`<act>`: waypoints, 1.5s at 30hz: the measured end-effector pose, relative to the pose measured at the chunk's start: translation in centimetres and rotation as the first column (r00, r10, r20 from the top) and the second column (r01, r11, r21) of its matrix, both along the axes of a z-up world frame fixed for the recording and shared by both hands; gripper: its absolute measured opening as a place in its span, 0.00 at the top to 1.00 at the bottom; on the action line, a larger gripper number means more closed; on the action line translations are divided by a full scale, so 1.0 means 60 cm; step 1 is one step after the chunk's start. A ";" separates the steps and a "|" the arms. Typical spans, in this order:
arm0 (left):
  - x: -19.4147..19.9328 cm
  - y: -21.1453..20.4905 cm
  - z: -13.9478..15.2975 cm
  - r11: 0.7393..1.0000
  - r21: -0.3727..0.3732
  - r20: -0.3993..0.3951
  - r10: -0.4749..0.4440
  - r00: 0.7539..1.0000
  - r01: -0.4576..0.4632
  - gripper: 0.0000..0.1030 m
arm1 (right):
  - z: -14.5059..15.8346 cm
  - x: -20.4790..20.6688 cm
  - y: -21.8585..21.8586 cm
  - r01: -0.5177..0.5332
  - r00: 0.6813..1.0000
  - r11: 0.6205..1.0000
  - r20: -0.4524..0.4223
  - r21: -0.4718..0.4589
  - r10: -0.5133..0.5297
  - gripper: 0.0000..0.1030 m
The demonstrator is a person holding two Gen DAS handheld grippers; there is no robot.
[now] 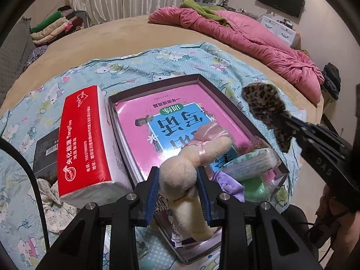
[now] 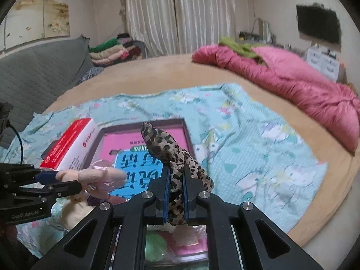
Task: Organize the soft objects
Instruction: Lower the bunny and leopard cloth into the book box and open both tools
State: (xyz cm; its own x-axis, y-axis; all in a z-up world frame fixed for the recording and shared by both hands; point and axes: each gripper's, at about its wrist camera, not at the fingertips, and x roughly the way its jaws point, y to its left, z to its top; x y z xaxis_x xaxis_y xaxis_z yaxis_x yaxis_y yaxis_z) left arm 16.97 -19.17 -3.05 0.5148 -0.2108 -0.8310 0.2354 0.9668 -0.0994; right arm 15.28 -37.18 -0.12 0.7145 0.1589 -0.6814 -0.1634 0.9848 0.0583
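My left gripper (image 1: pixel 178 175) is shut on a cream plush bunny (image 1: pixel 191 168) with a pink ribbon, held above the near end of a shallow dark box (image 1: pixel 157 83). The bunny and the left gripper (image 2: pixel 67 178) also show at the left of the right wrist view. My right gripper (image 2: pixel 176 173) is shut on a leopard-print soft cloth (image 2: pixel 166 144), held above the box (image 2: pixel 144 122). In the left wrist view that cloth (image 1: pixel 263 101) hangs in the air to the right of the box, pinched by the right gripper (image 1: pixel 290 121).
The box holds a pink and blue book (image 1: pixel 171 112), a tissue pack (image 1: pixel 249 159) and purple and green soft items. A red tissue pack (image 1: pixel 85 139) leans on a black box (image 1: pixel 45 153) at left. All lie on a light-blue cartoon sheet (image 2: pixel 247 135). A pink quilt (image 2: pixel 292 81) lies far right.
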 end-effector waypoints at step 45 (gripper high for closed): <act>-0.002 0.002 0.001 0.999 -0.033 -0.028 -0.010 1.000 0.009 0.66 | -0.040 0.008 0.015 -0.050 0.978 0.967 -0.185 0.250 0.099 0.61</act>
State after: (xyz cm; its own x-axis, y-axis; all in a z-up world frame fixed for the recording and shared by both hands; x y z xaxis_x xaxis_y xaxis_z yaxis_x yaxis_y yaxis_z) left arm 16.83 -19.06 -3.00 0.4893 -0.2431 -0.8376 0.2408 0.9607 -0.1381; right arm 15.75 -36.26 -2.52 0.5520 0.3841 -0.7401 -0.1973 0.9225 0.3316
